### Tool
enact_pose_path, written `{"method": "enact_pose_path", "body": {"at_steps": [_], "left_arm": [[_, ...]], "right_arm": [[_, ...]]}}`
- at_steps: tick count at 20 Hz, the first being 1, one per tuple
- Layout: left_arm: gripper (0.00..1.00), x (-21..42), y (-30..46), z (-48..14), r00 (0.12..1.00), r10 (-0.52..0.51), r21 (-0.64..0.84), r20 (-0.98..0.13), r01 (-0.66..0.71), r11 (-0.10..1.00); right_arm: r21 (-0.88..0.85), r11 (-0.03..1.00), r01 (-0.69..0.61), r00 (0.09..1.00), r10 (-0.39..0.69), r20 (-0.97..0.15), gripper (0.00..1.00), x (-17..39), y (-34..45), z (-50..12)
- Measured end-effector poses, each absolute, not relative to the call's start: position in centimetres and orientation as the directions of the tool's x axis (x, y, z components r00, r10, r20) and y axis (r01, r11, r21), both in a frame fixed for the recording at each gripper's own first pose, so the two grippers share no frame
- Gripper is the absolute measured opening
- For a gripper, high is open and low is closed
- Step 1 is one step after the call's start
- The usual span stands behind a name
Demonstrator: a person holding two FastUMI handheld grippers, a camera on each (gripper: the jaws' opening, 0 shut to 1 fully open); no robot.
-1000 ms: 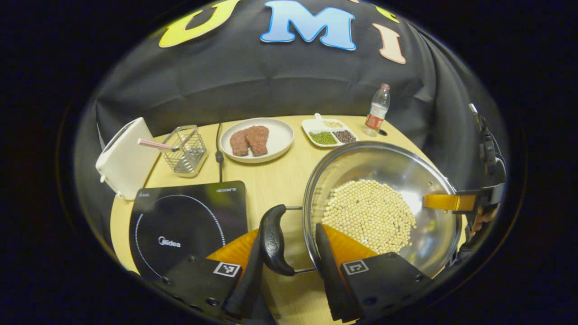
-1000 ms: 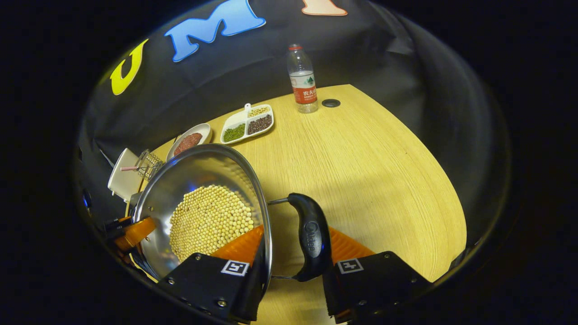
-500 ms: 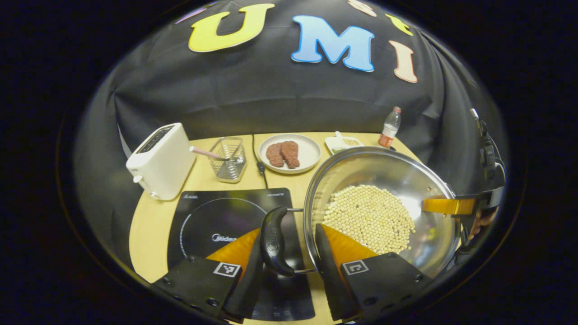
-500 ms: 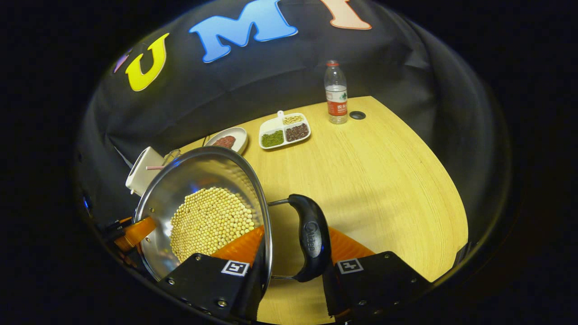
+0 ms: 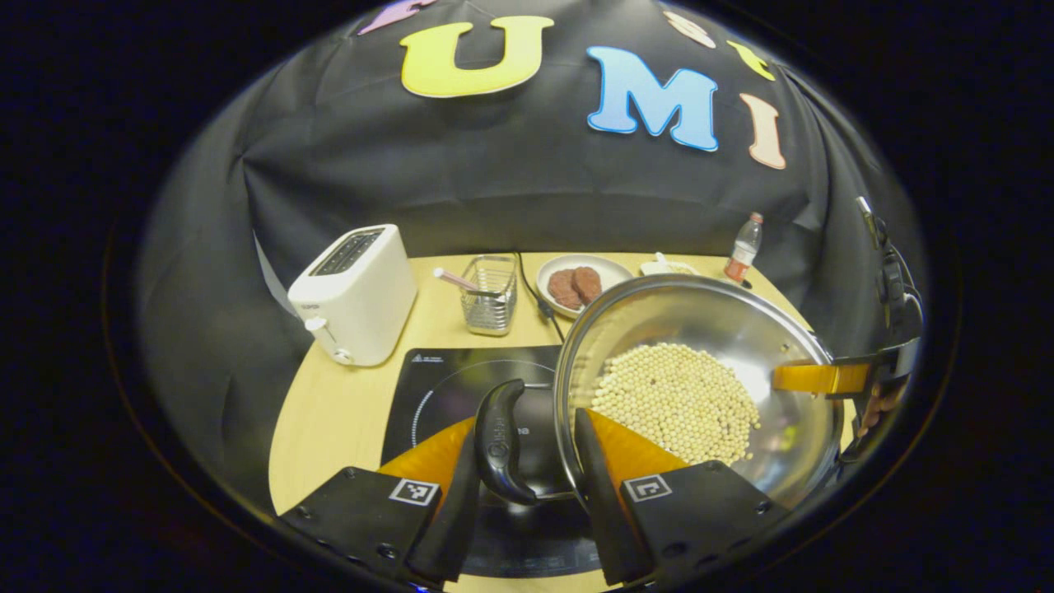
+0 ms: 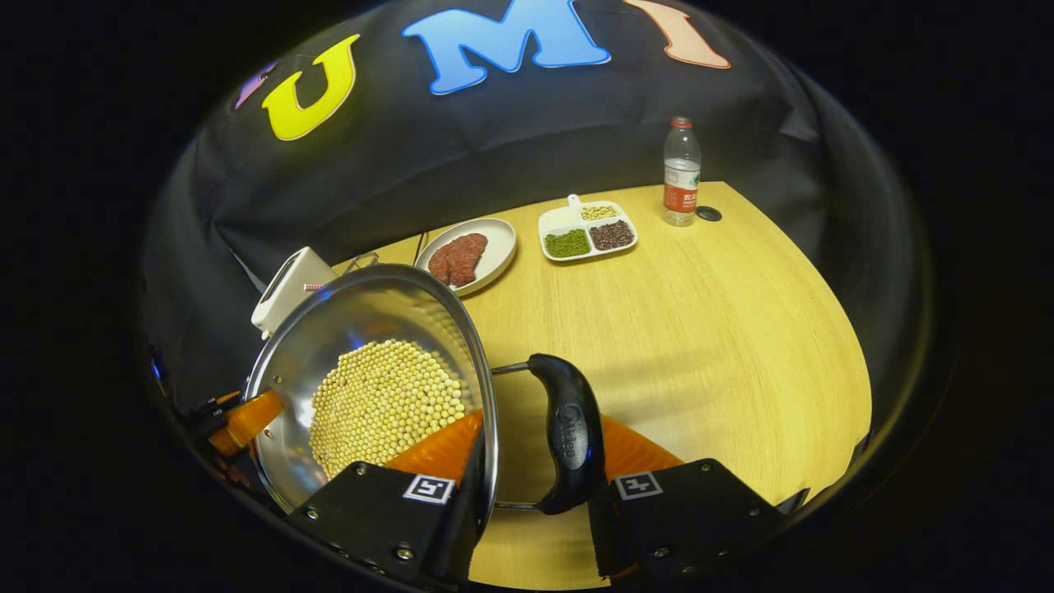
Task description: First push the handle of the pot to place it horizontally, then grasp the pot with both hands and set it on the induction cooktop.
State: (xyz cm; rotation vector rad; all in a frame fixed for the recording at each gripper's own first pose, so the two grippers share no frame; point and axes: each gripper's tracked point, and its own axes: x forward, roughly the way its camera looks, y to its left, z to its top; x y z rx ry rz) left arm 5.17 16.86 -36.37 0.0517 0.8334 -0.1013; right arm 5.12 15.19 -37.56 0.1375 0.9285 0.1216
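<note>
Pot (image 5: 700, 371) of pale beans hangs above the induction cooktop (image 5: 461, 387). We find the left gripper (image 5: 527, 494) clamped across its rim and one handle (image 5: 498, 441), the right gripper (image 6: 531, 502) likewise opposite. Pot hides much of the cooktop; desk (image 6: 700, 329) contact cannot be judged.

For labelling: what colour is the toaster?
White toaster, shown best in the left gripper view.

Steel pot (image 5: 741, 329) of beans held above black induction cooktop (image 5: 445, 387).
</note>
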Motion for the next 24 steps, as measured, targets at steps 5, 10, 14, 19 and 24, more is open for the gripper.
{"method": "enact_pose_path", "body": {"at_steps": [5,10,14,19,24], "left_arm": [[0.64,5.5,20.3,-36.4,0.672,-0.053,0.018,-0.738,0.099,0.995],[0.67,6.1,23.5,-36.7,0.675,-0.037,0.028,-0.737,0.085,0.996],[0.64,6.7,25.6,-37.3,0.669,-0.030,0.027,-0.743,0.074,0.997],[0.64,7.8,27.9,-38.1,0.671,-0.024,0.038,-0.741,0.077,0.996],[0.67,9.0,30.6,-39.3,0.667,-0.011,0.050,-0.745,0.072,0.996]], "right_arm": [[0.162,0.985,-0.060,0.595,0.165,-0.787,0.56,5.5,18.3,-37.8],[0.156,0.986,-0.062,0.584,0.163,-0.795,0.56,5.9,21.2,-38.7],[0.146,0.987,-0.062,0.582,0.155,-0.798,0.56,6.1,23.0,-39.3],[0.146,0.988,-0.055,0.579,0.151,-0.801,0.56,6.7,25.0,-40.2],[0.144,0.989,-0.041,0.572,0.141,-0.808,0.56,6.9,27.5,-41.6]]}}
